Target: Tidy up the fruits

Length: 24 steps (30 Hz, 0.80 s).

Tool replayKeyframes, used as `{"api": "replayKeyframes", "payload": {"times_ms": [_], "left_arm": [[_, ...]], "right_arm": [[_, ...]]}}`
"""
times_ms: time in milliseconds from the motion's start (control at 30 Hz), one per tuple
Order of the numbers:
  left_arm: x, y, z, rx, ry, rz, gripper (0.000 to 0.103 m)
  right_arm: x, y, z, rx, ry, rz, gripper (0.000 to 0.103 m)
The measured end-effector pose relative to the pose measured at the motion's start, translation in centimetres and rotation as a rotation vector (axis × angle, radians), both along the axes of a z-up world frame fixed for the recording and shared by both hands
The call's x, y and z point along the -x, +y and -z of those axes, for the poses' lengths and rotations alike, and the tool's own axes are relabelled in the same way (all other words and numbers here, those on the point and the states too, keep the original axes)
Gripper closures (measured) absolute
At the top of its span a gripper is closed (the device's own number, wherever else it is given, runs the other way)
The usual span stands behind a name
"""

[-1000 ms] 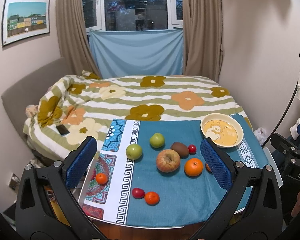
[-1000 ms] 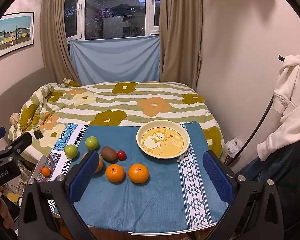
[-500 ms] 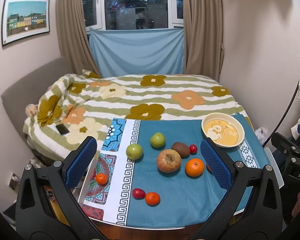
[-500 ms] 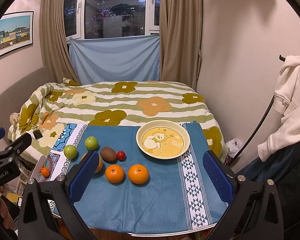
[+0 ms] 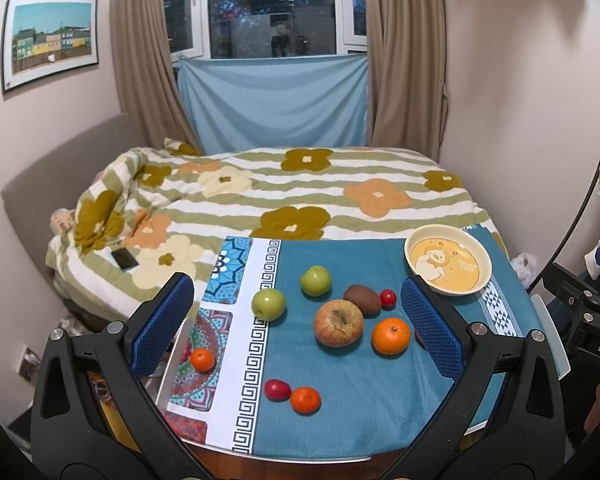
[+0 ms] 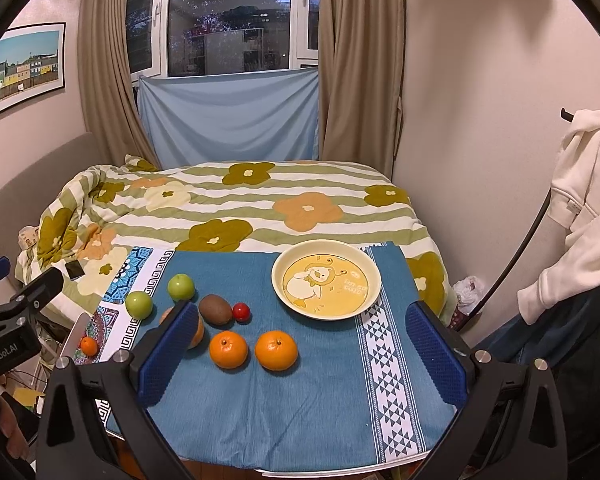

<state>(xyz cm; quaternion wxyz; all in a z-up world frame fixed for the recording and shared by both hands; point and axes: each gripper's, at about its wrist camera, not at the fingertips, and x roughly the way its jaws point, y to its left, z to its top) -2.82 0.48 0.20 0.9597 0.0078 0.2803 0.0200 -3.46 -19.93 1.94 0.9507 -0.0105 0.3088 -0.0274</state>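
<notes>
Fruit lies loose on a blue cloth-covered table (image 5: 360, 408). In the left wrist view: two green apples (image 5: 268, 303) (image 5: 315, 280), a big red apple (image 5: 339, 323), a kiwi (image 5: 362, 299), a small red fruit (image 5: 388, 298), an orange (image 5: 391, 335), a small orange (image 5: 306, 399) beside a red plum (image 5: 277, 389), and another small orange (image 5: 202, 359) at the left. An empty yellow bowl (image 6: 326, 278) stands at the back right; two oranges (image 6: 228, 349) (image 6: 276, 350) lie in front of it. My left gripper (image 5: 296, 332) and right gripper (image 6: 300, 356) are both open, empty, held above the near edge.
A bed with a flowered quilt (image 5: 284, 192) lies beyond the table, with a phone (image 5: 123, 259) on it. A white hoodie (image 6: 580, 192) hangs at the right. Walls close in on both sides.
</notes>
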Motion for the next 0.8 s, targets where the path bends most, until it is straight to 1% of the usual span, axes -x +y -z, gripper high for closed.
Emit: {"api": "replayKeyframes", "payload": {"times_ms": [667, 800], "left_arm": [[-0.06, 0.1, 0.09, 0.0, 0.007, -0.002, 0.0], [0.51, 0.52, 0.26, 0.004, 0.012, -0.018, 0.0]], "right_arm": [[0.09, 0.08, -0.01, -0.004, 0.004, -0.002, 0.0], [0.21, 0.19, -0.08, -0.007, 0.008, -0.007, 0.0]]}}
